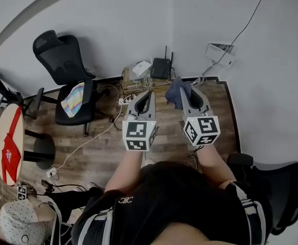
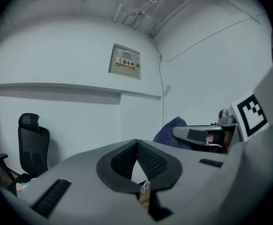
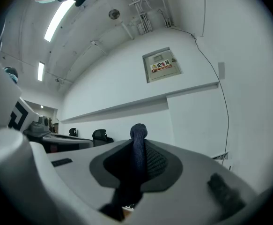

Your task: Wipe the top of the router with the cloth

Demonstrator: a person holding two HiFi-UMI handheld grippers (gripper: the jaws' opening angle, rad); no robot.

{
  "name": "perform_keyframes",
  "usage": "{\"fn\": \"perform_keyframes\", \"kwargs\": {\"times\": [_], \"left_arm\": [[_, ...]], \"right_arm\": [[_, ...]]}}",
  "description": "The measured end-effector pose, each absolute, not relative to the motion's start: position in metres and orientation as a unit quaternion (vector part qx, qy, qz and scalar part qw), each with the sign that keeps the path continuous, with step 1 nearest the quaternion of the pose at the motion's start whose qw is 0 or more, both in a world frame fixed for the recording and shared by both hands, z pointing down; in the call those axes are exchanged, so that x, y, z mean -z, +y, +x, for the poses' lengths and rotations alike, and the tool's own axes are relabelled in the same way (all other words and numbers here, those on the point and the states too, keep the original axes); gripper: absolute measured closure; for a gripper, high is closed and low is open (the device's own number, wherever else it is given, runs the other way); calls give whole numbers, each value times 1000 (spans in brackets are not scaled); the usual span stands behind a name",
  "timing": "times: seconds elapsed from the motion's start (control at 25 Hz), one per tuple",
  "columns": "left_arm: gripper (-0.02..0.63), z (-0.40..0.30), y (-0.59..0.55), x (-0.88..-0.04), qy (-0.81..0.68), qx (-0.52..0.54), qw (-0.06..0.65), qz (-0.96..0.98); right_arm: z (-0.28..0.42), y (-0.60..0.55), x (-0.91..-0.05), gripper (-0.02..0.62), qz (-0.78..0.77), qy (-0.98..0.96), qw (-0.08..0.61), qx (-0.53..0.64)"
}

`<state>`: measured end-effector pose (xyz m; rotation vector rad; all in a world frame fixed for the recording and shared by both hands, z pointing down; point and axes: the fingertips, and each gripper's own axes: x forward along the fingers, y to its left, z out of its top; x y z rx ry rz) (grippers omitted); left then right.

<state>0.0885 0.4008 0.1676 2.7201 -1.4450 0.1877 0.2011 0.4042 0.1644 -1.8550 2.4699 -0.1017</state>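
Navy knit cloth point(image 3: 137, 146) was pinched between the ribbed black pads point(image 3: 158, 162) of the right gripper point(image 1: 185, 88). A rounded fold poked above the tips — the rest hung bunched below. The left gripper point(image 2: 137, 142) had its jaws closed together on nothing. The black, boxy router point(image 1: 161, 68), two thin antennas upright, sat by the white wall — beyond both grippers, apart from the cloth.

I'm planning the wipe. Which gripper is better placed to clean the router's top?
Right. The right gripper is shut on the cloth, with the router ahead by the wall. The left gripper is shut and empty.
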Motion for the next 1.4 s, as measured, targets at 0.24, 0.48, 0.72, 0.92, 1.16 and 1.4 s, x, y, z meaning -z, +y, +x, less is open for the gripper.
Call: {"fn": "perform_keyframes", "kwargs": {"times": [0.24,0.48,0.72,0.92,1.16,1.4], "left_arm": [[603,78,389,-173,-459,-57,32,886],[603,53,372,-176,-450,-49,31,891],[603,20,358,-186,-433,-51,39,899],[603,-4,346,-192,-425,-52,43,903],[603,-23,330,-195,-437,-51,43,897],[603,-34,305,-210,-458,-66,40,885]], "right_arm": [[191,389,-166,528,-612,790,28,38],[162,374,-166,527,-612,790,24,39],[129,364,-169,528,-624,781,9,30],[107,353,-178,528,-626,779,-7,33],[100,330,-177,527,-621,783,-13,25],[101,291,-189,526,-608,793,-5,33]]}}
